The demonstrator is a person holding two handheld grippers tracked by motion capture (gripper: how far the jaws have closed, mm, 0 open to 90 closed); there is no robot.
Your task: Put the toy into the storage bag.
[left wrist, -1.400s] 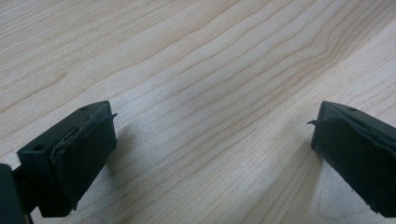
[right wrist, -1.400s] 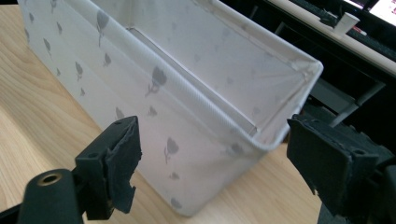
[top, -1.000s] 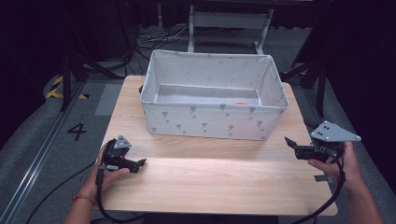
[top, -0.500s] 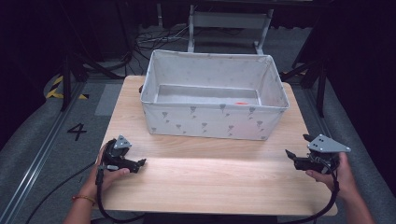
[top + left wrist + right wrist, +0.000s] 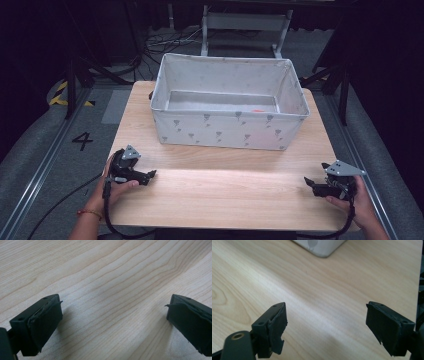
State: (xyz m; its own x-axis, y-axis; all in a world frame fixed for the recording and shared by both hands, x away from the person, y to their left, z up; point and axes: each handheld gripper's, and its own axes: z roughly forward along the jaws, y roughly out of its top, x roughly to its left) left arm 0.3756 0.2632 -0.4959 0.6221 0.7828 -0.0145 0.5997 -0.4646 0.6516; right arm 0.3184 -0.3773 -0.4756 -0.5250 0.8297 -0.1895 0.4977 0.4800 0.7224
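Resting low on the table point(image 5: 225, 190), left gripper point(image 5: 150, 176) at the near left, jaws spread wide over bare wood, nothing between them. Held at the near right edge, right gripper point(image 5: 309, 183) likewise spread and empty, pointing inward across the wood. Standing well apart from both, at the far middle, a grey fabric bin point(image 5: 227, 131); small orange thing point(image 5: 258, 110) inside, too small to tell.

A grey fabric bin point(image 5: 227, 132) stands at twelve o'clock on the wooden surface point(image 5: 225, 192), a small orange thing point(image 5: 258, 110) inside it.
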